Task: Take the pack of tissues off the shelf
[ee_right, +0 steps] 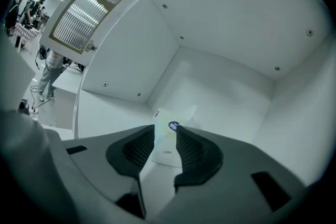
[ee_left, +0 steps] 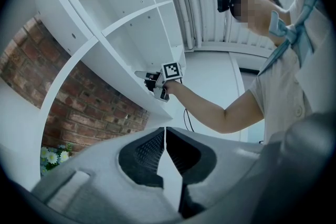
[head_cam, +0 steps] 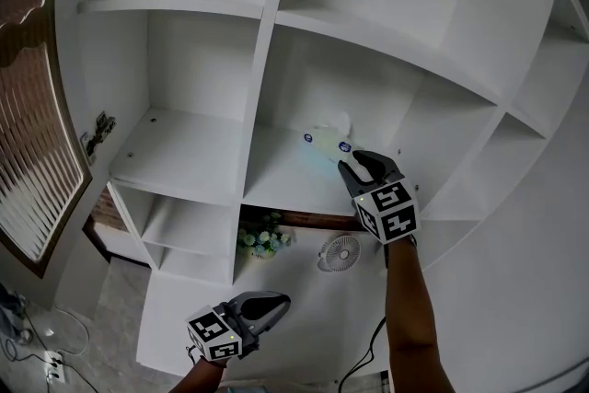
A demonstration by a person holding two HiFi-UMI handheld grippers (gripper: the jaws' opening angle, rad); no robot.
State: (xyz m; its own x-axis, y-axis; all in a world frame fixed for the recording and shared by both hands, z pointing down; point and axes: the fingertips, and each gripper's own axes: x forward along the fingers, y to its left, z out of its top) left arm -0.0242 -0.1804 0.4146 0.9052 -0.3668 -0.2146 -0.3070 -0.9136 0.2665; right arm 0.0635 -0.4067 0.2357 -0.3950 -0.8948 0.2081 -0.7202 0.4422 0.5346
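In the middle compartment of a white shelf (head_cam: 267,60), the pack of tissues (head_cam: 327,141) is sitting on the board, toward the back wall, with a round blue mark on its near face. The other compartments in view are showing only bare white boards and small screw heads. In the compartment below, a bunch of pale flowers (head_cam: 262,237) and a small round fan (head_cam: 340,250) are resting. A brick wall (ee_left: 79,107) is showing behind the open back of the shelf. To the left of the shelf, a framed panel of slats (head_cam: 32,170) is hanging, and cables are lying on the pale floor (head_cam: 101,308) beneath it.

The person's right forearm (head_cam: 409,308) is stretching up and forward into the middle compartment, carrying the right hand-held gripper (head_cam: 350,166). Its jaws are standing apart and pointing at the pack. In the right gripper view the pack is filling the gap between the jaw tips and spreading wider than them on both sides, so the jaws are not clamping it. Whether the tips are touching the pack I cannot tell.

The left hand-held gripper (head_cam: 281,301) is hanging low, well apart from the pack, in front of the shelf's lower part. Its jaws are drawn together at the tips with nothing between them, pointing toward the shelf's edge.
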